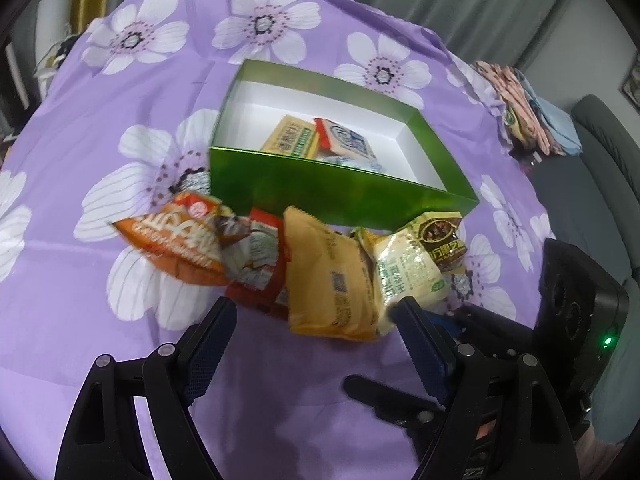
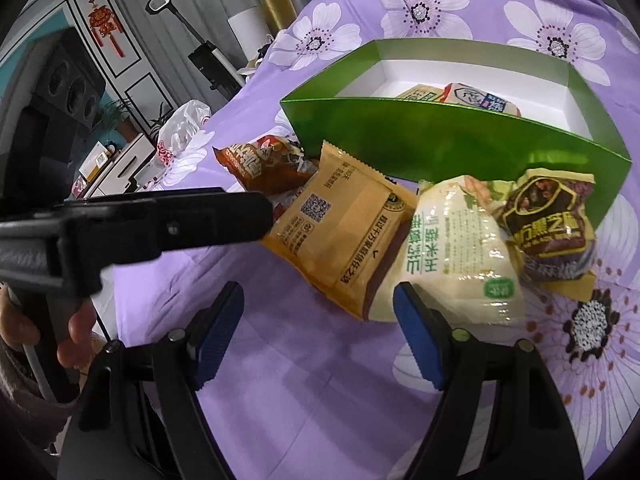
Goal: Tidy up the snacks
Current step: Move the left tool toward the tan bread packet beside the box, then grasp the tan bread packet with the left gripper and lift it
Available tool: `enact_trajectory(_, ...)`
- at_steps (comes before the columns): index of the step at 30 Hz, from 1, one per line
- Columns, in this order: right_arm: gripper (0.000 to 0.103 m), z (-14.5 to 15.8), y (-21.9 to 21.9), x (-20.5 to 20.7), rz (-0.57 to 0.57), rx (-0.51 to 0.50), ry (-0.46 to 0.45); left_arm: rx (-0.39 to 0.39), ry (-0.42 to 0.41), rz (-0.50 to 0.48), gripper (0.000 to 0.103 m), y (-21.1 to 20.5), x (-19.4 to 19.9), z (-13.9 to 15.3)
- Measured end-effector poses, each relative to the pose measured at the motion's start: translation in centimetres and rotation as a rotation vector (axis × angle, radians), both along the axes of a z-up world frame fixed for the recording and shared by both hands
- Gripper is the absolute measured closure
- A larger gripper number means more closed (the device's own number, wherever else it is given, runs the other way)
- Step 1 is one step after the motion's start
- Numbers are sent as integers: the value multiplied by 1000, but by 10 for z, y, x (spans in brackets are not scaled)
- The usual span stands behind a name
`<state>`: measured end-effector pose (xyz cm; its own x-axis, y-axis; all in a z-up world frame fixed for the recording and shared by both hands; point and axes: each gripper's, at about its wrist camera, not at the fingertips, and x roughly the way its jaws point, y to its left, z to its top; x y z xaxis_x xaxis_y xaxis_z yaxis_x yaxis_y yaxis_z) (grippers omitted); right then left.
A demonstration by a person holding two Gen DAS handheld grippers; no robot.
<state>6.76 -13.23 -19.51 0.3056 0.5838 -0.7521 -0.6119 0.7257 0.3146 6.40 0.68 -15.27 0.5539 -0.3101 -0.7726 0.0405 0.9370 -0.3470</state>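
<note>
A green box [image 1: 320, 188] [image 2: 440, 136] with a white inside holds a few snack packs [image 1: 320, 140] [image 2: 460, 98]. In front of it lies a row of packs: orange [image 1: 180, 240] [image 2: 260, 164], red [image 1: 260, 264], tan [image 1: 328, 280] [image 2: 344, 224], pale green-lettered [image 1: 408, 272] [image 2: 452, 256], dark brown [image 1: 444, 240] [image 2: 548, 224]. My left gripper [image 1: 312, 312] is open just short of the tan pack. My right gripper [image 2: 318, 300] is open, its right finger [image 2: 416, 328] against the pale pack.
Everything sits on a purple flowered cloth [image 1: 120, 160] [image 2: 320, 380]. The right gripper's body [image 1: 580, 312] is at the right of the left view; the left gripper's body [image 2: 132, 220] crosses the left of the right view. Folded clothes [image 1: 520, 100] lie at the far right.
</note>
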Motion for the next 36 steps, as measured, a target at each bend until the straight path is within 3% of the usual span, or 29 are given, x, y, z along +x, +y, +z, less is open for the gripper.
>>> enact_trajectory(6, 31, -5, 9, 5, 10, -15, -10, 12, -10, -17, 22, -8, 12, -8)
enact_trajectory(9, 35, -7, 12, 9, 7, -12, -5, 10, 1, -21, 37, -8, 18, -14)
enact_trajectory(13, 43, -10, 13, 14, -2, -25, -6, -2, 14, -33, 42, -8, 21, -21)
enact_trajectory(16, 51, -12, 11, 17, -14, -18, 1, -8, 16, -33, 55, -6, 22, -24)
enact_trajectory(18, 57, -13, 10, 17, -12, -13, 5, -12, 21, -25, 58, -4, 24, -27)
enact_trajectory(30, 79, -12, 7, 11, 4, 10, -18, -5, 2, -23, 62, -3, 22, -21)
enact_trajectory(36, 80, -2, 7, -2, 30, 38, -40, -17, -17, -7, 62, 4, 6, -10)
